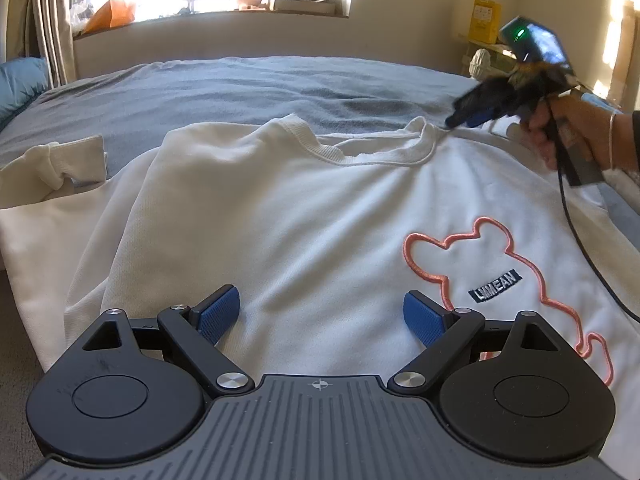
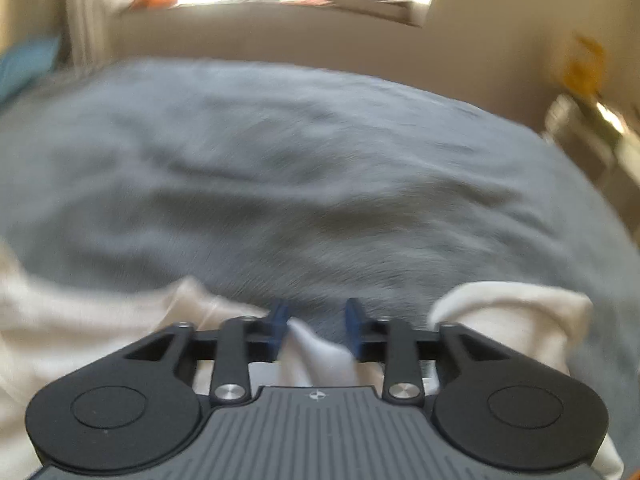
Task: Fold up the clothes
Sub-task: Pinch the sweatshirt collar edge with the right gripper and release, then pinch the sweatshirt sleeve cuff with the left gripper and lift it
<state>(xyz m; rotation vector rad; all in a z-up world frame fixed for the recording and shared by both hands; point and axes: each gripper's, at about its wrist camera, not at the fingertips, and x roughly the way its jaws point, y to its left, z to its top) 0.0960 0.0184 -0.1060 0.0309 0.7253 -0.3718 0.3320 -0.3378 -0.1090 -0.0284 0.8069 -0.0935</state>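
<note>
A cream sweatshirt (image 1: 288, 216) with a pink outlined figure (image 1: 496, 264) lies front up on a grey bedspread (image 1: 240, 88). Its left sleeve is folded inward, with the cuff (image 1: 68, 156) at the far left. My left gripper (image 1: 322, 314) hovers open over the lower chest, nothing between its blue pads (image 1: 218, 314). At the collar's right end, a hand holds my right gripper (image 1: 466, 116), which is blurred. In the right wrist view the right gripper (image 2: 316, 322) has its jaws partly apart, and a ridge of cream fabric (image 2: 320, 352) lies loosely between them.
A window ledge (image 1: 208, 12) with clutter runs behind the bed. A yellow box (image 1: 486, 20) and a shelf stand at the right wall. A blue pillow (image 1: 20, 84) and curtains are at the far left. A black cable (image 1: 580, 240) trails over the sweatshirt's right side.
</note>
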